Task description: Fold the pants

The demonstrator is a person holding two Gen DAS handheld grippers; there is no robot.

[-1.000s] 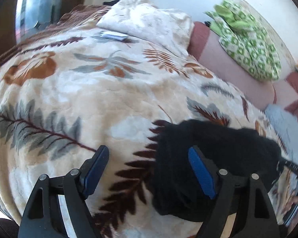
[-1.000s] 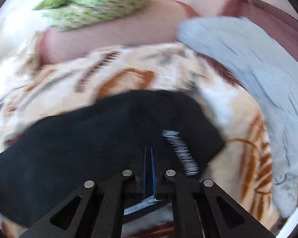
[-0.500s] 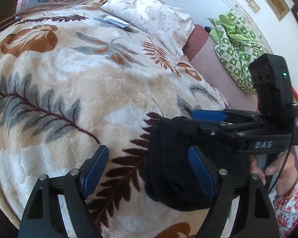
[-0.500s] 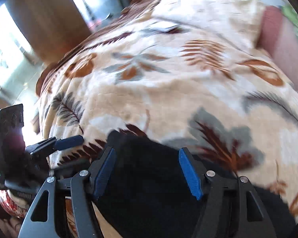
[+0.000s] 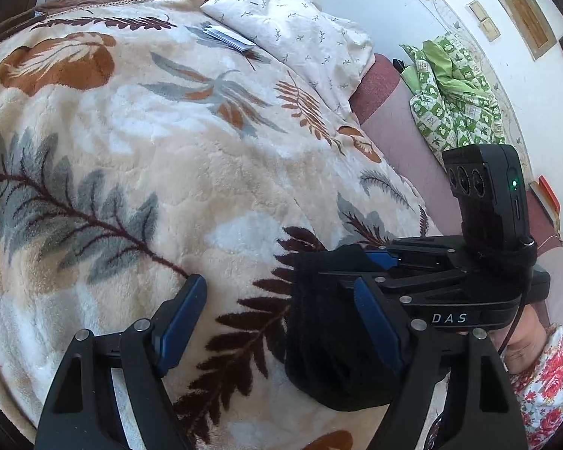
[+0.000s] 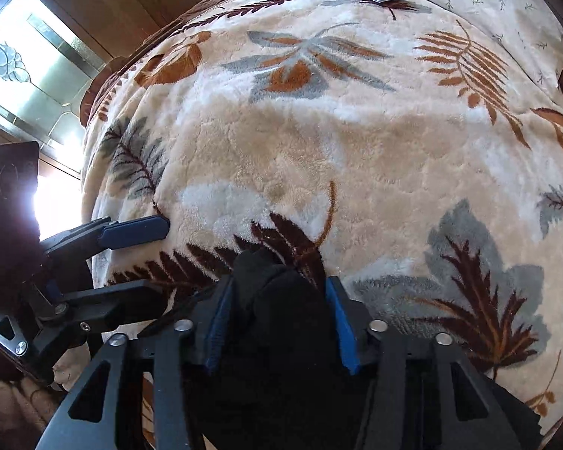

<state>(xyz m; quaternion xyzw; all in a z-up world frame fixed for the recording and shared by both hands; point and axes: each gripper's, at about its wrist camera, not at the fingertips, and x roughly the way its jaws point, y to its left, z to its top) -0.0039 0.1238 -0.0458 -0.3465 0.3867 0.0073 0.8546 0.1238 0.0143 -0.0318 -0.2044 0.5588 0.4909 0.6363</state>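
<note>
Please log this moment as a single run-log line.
stage: folding | right tool: gripping bunched black fabric pants | left tool: open beside pants | surface: leaf-patterned plush blanket

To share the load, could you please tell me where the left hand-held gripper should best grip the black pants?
Probably the thick left edge, coming from where the left hand-held gripper hovers: the black pants lie bunched on the blanket, and the right hand-held gripper straddles their other end.
</note>
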